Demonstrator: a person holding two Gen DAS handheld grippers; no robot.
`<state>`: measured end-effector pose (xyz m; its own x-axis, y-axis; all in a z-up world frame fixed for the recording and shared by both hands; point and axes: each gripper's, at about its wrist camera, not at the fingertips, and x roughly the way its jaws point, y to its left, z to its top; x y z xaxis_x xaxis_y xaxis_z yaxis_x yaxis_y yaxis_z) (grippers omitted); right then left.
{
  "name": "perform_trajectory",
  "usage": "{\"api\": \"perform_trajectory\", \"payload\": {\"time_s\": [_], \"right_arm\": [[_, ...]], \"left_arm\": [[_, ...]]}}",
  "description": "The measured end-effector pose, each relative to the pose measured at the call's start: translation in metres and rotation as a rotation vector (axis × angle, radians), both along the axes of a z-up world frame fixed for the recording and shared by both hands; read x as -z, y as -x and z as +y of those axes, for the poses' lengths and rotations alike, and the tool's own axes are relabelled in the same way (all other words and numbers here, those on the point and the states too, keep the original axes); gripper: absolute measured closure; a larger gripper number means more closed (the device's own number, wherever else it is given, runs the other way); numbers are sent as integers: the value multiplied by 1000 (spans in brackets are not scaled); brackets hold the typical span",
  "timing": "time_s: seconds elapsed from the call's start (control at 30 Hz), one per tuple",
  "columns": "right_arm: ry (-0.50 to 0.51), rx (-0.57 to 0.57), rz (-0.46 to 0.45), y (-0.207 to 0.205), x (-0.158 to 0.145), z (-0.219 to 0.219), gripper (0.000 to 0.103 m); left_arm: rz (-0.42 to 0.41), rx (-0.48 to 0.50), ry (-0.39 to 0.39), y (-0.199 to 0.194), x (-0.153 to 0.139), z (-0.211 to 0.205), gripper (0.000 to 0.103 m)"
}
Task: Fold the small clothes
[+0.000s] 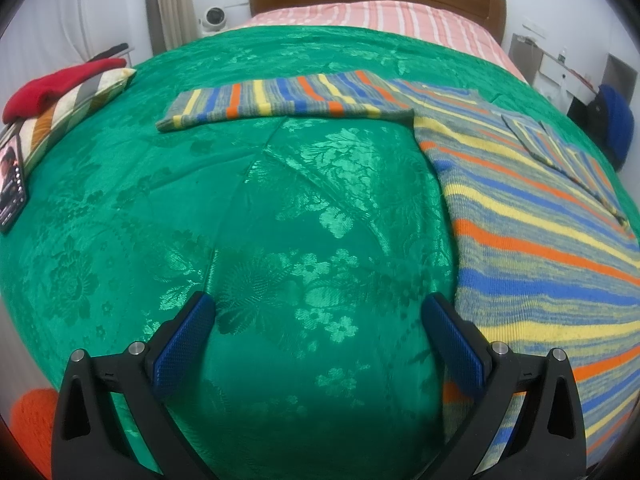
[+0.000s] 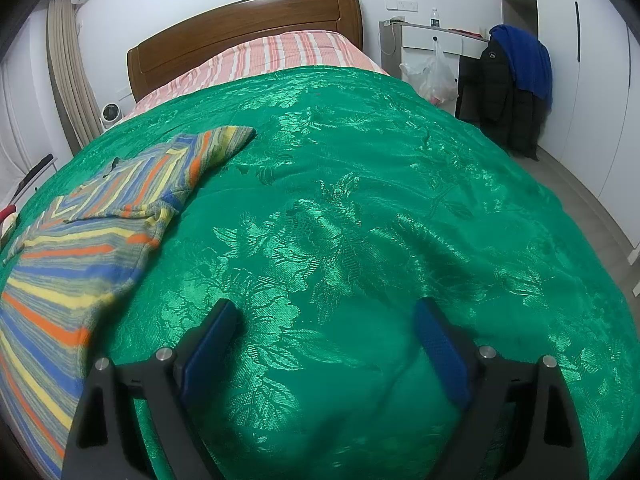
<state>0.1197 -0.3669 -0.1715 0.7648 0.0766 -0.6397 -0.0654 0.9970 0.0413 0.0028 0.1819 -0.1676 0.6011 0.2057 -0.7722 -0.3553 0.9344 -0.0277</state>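
Observation:
A striped knit sweater (image 1: 532, 224) in blue, yellow, orange and grey lies flat on the green bedspread (image 1: 280, 208). One sleeve (image 1: 288, 100) stretches out to the left at the far side; the other sleeve (image 1: 560, 148) is folded over the body. My left gripper (image 1: 320, 312) is open and empty above bare bedspread, just left of the sweater's edge. In the right wrist view the sweater (image 2: 80, 240) lies at the left with its folded sleeve (image 2: 160, 172) on top. My right gripper (image 2: 326, 320) is open and empty over the bedspread (image 2: 380, 200), to the right of the sweater.
A striped pillow (image 1: 68, 108) with a red garment (image 1: 56, 88) and a phone (image 1: 10, 180) lie at the bed's left edge. An orange item (image 1: 32, 420) shows at the lower left. Wooden headboard (image 2: 240, 28), desk (image 2: 436, 40), hanging jacket (image 2: 512, 88) stand beyond.

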Motion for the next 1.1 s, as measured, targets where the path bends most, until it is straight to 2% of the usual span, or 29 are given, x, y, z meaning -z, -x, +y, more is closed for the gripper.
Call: {"api": "perform_trajectory", "payload": {"time_s": [0.67,0.8,0.83,0.9,0.97,1.1], "right_arm": [[4,1,0,0,0,0,13],[4,1,0,0,0,0,14],[4,1,0,0,0,0,13],[3,0,0,0,0,0,13],[4,0,0,0,0,0,13],[10,1,2,-1,0,1,13]], "left_arm": [[1,0,0,0,0,-1,0],[34,10,11,-2,-5,-1,0],[53,21,23,-3,-9,-2,0],[67,62,98,-8,-24,2,1],[25,79,202,-14,-50,20,1],[-52,64,319,-41,-101,85,0]]}}
